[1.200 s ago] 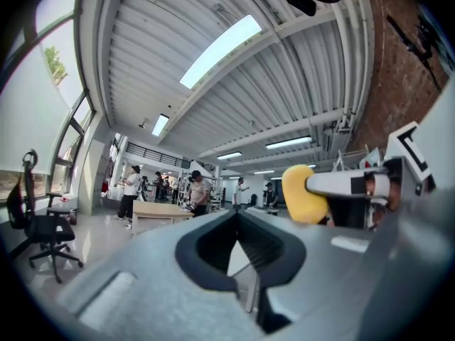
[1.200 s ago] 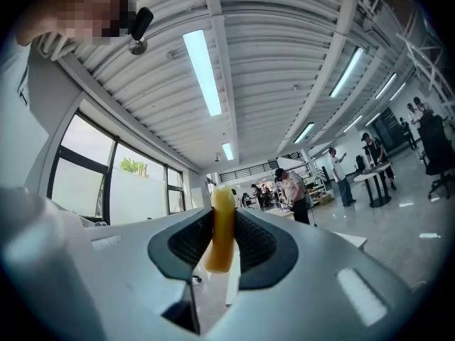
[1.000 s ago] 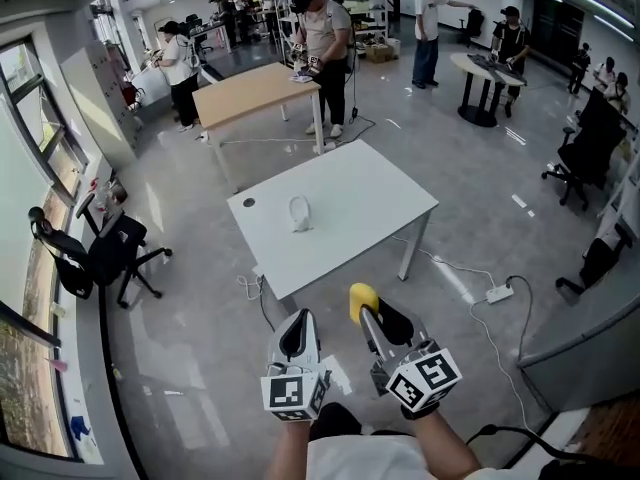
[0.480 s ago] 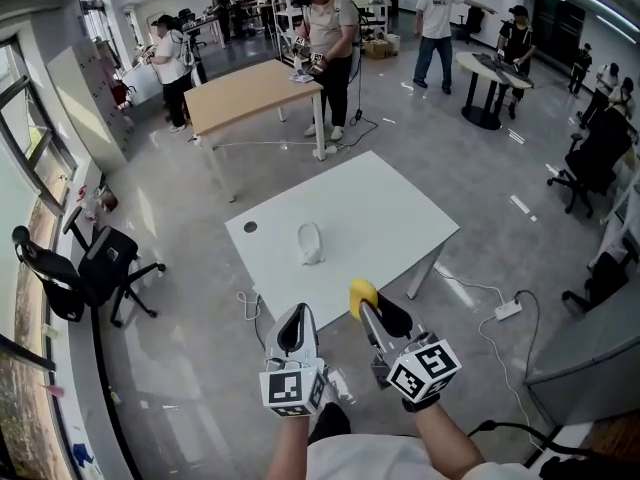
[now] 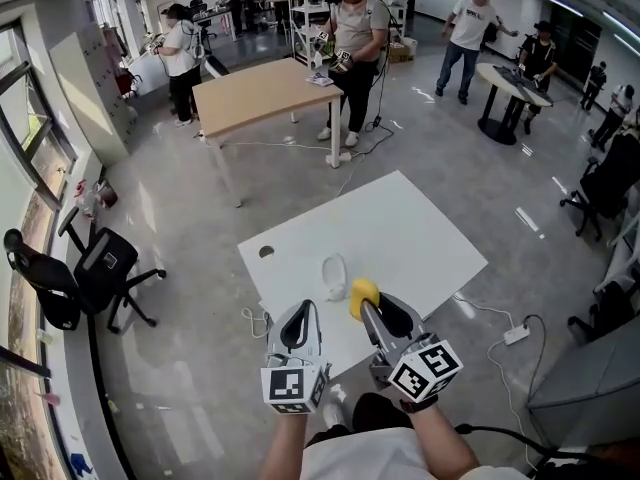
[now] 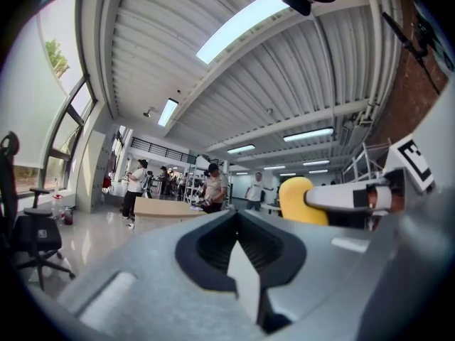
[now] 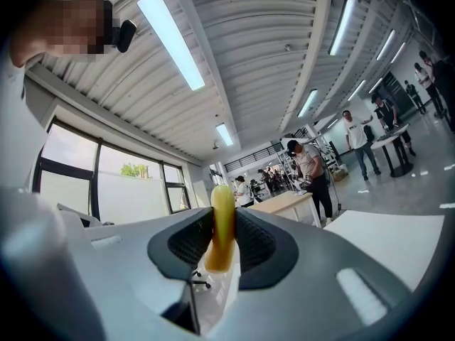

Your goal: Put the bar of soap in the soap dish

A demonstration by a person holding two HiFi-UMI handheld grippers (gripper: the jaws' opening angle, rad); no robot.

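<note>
One end of the soap bar (image 5: 362, 295) hides inside the right hand-held gripper (image 5: 372, 312).

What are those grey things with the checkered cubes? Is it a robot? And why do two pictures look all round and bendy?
It isn't a robot. A person holds a grabbing tool in each hand: the left claw and the right claw. The cubes with square patterns are part of the tools. The head view comes from a camera on the person's head, looking down at both tools. The left gripper view and the right gripper view come from small wide-angle cameras riding on the tools, and those lenses bend the picture. The right claw is pinching a yellow bar of soap. The left claw is closed and holds nothing. Just ahead stands a white table with a pale soap dish on it, where the soap should go.
</note>
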